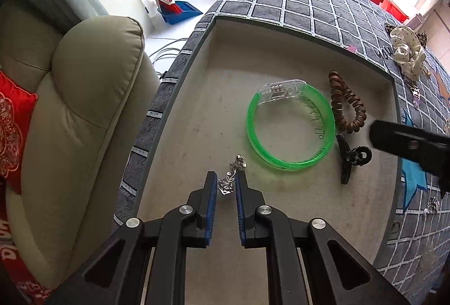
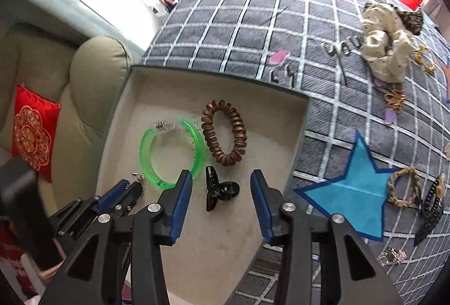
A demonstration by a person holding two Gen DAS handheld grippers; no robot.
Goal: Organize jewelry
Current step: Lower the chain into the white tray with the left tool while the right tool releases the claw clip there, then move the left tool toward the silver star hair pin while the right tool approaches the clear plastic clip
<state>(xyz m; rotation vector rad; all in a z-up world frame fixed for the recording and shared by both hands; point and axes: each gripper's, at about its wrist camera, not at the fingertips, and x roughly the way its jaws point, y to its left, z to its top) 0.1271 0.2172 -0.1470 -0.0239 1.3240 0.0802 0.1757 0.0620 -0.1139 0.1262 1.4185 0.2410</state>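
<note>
A beige tray (image 1: 197,97) lies on a grey checked blanket (image 1: 309,12). In it are a green bangle (image 1: 291,128), a brown spiral hair tie (image 1: 347,102) and a black claw clip (image 1: 351,157). My left gripper (image 1: 226,185) stands low over the tray with its jaws narrowly apart around a silver chain (image 1: 232,178). My right gripper (image 2: 221,184) is open and empty above the claw clip (image 2: 219,192), beside the bangle (image 2: 171,153) and hair tie (image 2: 225,133). The left gripper (image 2: 123,192) shows at its left.
A cream scrunchie (image 2: 385,43), gold pieces (image 2: 393,97), a braided ring (image 2: 405,187), a black comb clip (image 2: 430,212) and a silver piece (image 2: 392,255) lie on the blanket right of the tray (image 2: 298,136). A beige armchair (image 1: 70,108) with a red cushion (image 1: 11,130) stands left.
</note>
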